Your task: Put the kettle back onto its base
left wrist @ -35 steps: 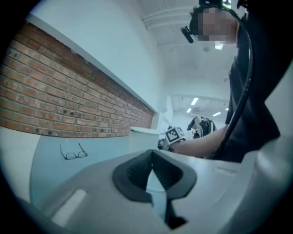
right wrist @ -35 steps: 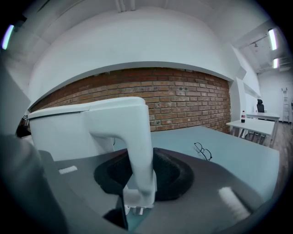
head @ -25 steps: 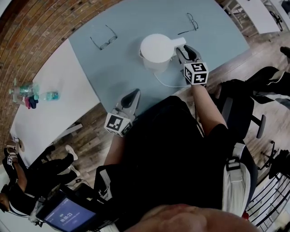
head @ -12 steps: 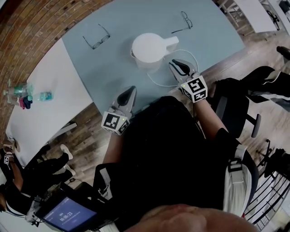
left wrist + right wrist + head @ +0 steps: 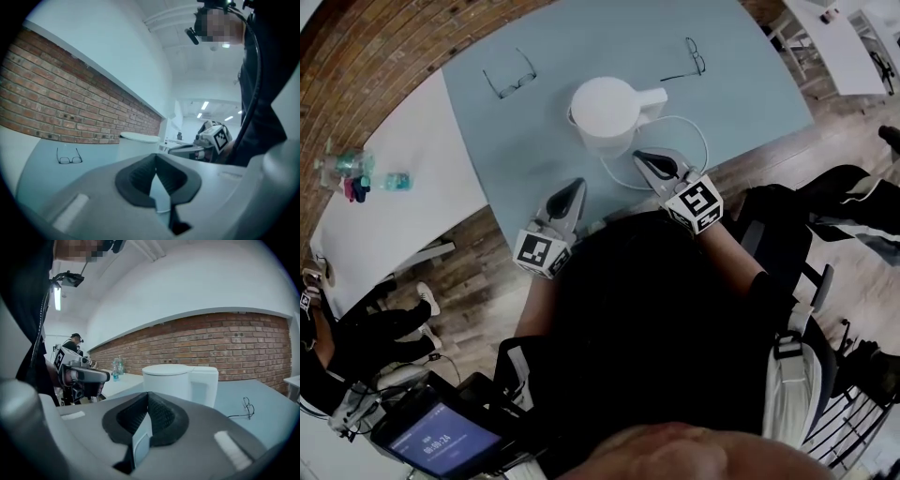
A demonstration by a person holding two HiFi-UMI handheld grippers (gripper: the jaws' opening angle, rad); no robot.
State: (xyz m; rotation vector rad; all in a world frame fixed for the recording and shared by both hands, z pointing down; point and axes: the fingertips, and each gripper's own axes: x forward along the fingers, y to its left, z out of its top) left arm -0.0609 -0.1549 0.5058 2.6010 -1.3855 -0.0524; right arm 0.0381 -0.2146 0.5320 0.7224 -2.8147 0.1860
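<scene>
the kettle [image 5: 605, 111] stands upright in the middle of the table [image 5: 525, 141], its handle turned toward the right gripper [image 5: 637, 155]. the base is hidden beneath it, but a cord [image 5: 706, 142] runs out from under it, so it looks seated and the task seems all but done. to finish well, i'd check that the kettle sits flat, not tilted, and keep any move clear of the cord loop just beside the right gripper, so nothing tugs the base. that gripper is near the kettle but apart from it, tipped slightly down. its jaws have just been closing and now meet on nothing. the left gripper [image 5: 578, 186] points level near the table's near edge, further from the kettle, jaws together and empty.
</scene>
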